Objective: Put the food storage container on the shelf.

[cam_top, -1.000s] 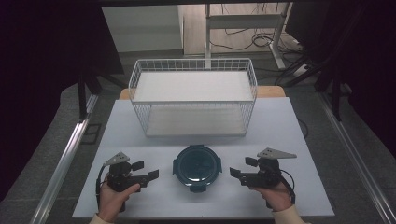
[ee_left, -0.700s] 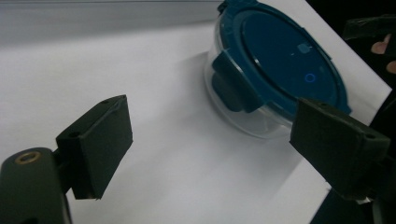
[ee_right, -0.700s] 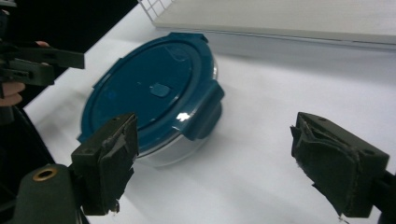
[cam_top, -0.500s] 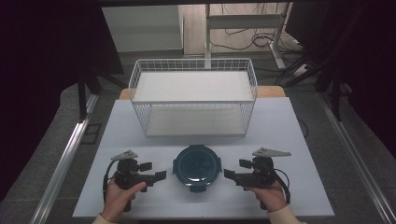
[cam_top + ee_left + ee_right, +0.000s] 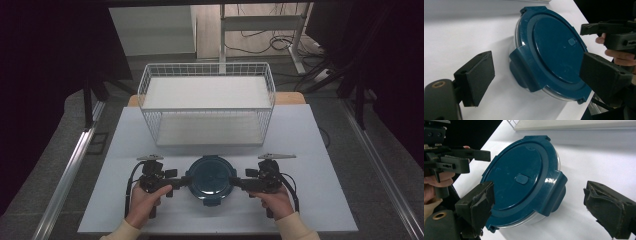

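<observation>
The left gripper [image 5: 182, 182] had its jaws spread wide, having just been opening, and in the left gripper view its two black pads [image 5: 477, 77] stood on either side of a latch tab [image 5: 522, 72] on the round container [image 5: 549, 50], with open space between each pad and the tab, so nothing was clamped. The right gripper [image 5: 237, 182] matched it: jaws apart and lately opening, and in the right gripper view one worn pad [image 5: 479, 205] sat low over the lid's edge while the other [image 5: 609, 207] stood well off to the side, the opposite latch tab [image 5: 554, 192] lying between them untouched. The container [image 5: 211, 179], clear-walled with a dark blue-green lid, rested flat on the white table [image 5: 310, 145] at the near middle, directly between the two grippers, which pointed at it from left and right. A small oval button [image 5: 522, 179] showed on the lid top. Each gripper was held in a hand [image 5: 145, 202], light-coloured sleeves entering from the bottom edge, with a cable trailing back from each tool. Beyond the container, toward the far side of the table, stood a white wire basket [image 5: 207, 107], well apart from the lid and both grippers. Around the table lay a grey floor [image 5: 60, 145] and dark surroundings.
</observation>
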Demonstrator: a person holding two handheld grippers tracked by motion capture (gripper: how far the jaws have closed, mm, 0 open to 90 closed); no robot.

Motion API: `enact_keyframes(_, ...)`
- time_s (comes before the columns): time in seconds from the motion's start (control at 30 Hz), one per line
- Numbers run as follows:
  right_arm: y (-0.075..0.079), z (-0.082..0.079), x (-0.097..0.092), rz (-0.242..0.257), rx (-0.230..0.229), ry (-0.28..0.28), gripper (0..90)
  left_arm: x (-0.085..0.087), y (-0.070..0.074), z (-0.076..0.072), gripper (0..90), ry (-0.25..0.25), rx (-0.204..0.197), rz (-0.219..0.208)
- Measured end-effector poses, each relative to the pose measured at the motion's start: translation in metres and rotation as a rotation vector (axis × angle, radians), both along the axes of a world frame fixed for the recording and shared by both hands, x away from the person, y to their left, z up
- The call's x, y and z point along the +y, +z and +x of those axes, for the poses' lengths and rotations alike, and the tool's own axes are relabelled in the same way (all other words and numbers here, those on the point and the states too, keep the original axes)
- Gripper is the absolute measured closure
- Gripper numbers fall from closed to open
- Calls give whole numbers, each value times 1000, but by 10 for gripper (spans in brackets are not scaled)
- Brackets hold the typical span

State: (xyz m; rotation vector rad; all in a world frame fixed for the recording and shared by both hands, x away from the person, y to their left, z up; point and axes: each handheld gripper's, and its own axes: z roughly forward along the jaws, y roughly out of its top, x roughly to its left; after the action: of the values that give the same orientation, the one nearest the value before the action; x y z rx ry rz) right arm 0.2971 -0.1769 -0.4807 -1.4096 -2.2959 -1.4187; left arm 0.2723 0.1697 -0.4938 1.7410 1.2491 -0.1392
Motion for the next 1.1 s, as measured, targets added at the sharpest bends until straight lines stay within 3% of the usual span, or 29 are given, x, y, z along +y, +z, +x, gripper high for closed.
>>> enact_keyframes(0.17, -7, 4, 4, -1, 22, 4, 97, -3, -5, 1, 123, -17, 29, -28)
enact_keyframes(0.23, -9, 5, 8, 6, 36, 12, 98, -4, -8, 0, 126, -20, 51, -65)
enact_keyframes(0.33, -12, 6, 12, 23, 55, 22, 100, -5, -13, 2, 126, -13, 71, -52)
enact_keyframes(0.53, -19, 9, 18, 26, 88, 17, 102, -7, -19, 7, 133, -19, 106, -99)
enact_keyframes(0.7, -25, 11, 23, 50, 123, 2, 124, -11, -23, 9, 147, -31, 122, -113)
enact_keyframes(0.77, -27, 11, 24, 59, 136, -3, 134, -13, -25, 10, 147, -40, 139, -115)
enact_keyframes(0.9, -30, 12, 24, 82, 159, -14, 163, -13, -36, 13, 162, -41, 203, -180)
enact_keyframes(1.03, -32, 13, 23, 82, 174, -25, 231, -14, -36, 13, 213, -53, 213, -190)
enact_keyframes(1.1, -32, 13, 21, 83, 192, -35, 256, -15, -36, 12, 237, -43, 213, -170)
